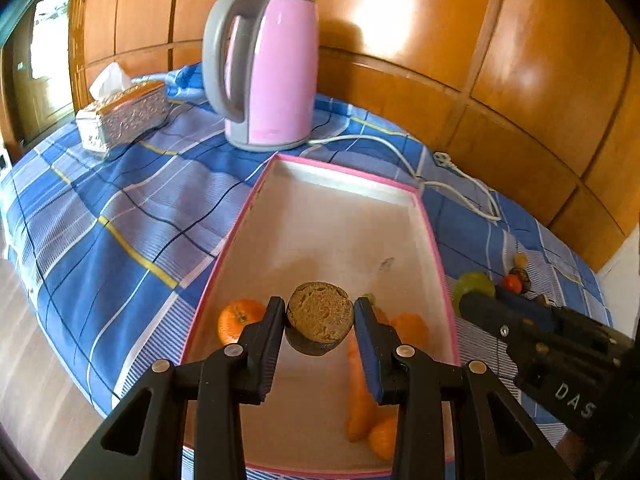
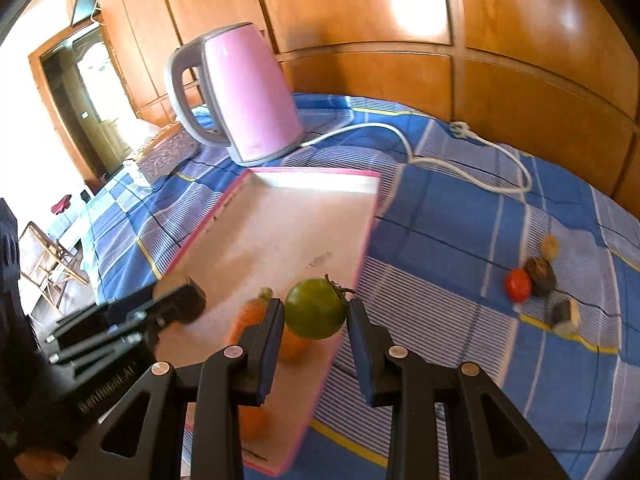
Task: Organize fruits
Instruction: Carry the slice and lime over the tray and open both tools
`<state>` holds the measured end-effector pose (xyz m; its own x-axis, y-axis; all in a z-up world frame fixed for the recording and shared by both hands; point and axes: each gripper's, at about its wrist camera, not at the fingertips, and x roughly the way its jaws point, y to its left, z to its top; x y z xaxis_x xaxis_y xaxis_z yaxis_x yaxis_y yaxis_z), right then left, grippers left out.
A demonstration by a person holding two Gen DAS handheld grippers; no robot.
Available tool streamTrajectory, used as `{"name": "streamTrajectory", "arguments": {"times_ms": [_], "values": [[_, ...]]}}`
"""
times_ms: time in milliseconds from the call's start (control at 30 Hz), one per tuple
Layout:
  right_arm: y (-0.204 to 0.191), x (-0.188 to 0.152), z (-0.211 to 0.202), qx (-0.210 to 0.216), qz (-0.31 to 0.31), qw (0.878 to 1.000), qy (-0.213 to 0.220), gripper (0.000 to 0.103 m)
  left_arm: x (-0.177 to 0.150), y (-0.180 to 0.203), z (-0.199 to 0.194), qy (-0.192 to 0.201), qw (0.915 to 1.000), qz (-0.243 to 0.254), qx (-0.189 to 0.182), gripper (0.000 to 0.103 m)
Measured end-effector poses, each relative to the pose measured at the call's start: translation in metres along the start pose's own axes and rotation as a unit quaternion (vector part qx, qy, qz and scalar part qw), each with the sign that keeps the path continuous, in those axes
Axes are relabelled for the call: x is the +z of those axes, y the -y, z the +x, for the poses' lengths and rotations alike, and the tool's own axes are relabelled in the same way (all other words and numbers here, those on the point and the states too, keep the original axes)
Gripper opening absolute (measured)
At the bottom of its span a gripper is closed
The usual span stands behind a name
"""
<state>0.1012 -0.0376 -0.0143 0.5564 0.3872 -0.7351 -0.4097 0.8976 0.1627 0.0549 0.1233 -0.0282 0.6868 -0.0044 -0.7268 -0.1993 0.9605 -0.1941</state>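
**Above the pink tray, both tongs loaded**

Between the left tongs (image 1: pixel 320 314) a brown cut fruit (image 1: pixel 320 316) is pinched, directly over the pink tray (image 1: pixel 430 224). The right tongs (image 2: pixel 316 312) pinch a green fruit (image 2: pixel 315 308) above the tray's right edge. More fruits (image 2: pixel 536 270) lie on the bedspread at 2 o'clock, nearer the right hand.

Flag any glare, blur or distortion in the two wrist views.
Left wrist: sun glare blown out on the wood panelling; fisheye bows the pink tray; halved brown fruit sharp.
Right wrist: glare on the panels again, doorway overexposed; left gripper motion-smeared; green tomato fairly sharp, the red tomato soft.
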Motion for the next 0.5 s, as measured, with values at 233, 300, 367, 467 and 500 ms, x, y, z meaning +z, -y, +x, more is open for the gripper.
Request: {"name": "streamTrajectory", "arguments": {"times_ms": [233, 300, 367, 467, 500], "values": [[-0.012, 0.010, 0.016, 0.012, -0.001, 1.000, -0.011, 0.033, -0.001, -0.007, 0.009, -0.010, 0.9999, -0.007, 0.008, 0.036], [-0.014, 0.012, 0.020, 0.012, -0.001, 1.000, -0.013, 0.033, 0.000, -0.007, 0.008, -0.008, 0.9999, -0.007, 0.007, 0.036], [-0.016, 0.014, 0.023, 0.010, -0.003, 1.000, -0.014, 0.033, 0.000, -0.006, 0.009, -0.007, 0.9999, -0.004, 0.009, 0.036], [-0.017, 0.017, 0.027, 0.009, 0.000, 1.000, -0.017, 0.033, 0.001, -0.006, 0.009, -0.005, 0.9999, -0.005, 0.008, 0.036], [-0.017, 0.018, 0.028, 0.009, 0.001, 1.000, -0.017, 0.033, 0.001, -0.006, 0.009, -0.004, 0.9999, -0.005, 0.008, 0.036]]}}
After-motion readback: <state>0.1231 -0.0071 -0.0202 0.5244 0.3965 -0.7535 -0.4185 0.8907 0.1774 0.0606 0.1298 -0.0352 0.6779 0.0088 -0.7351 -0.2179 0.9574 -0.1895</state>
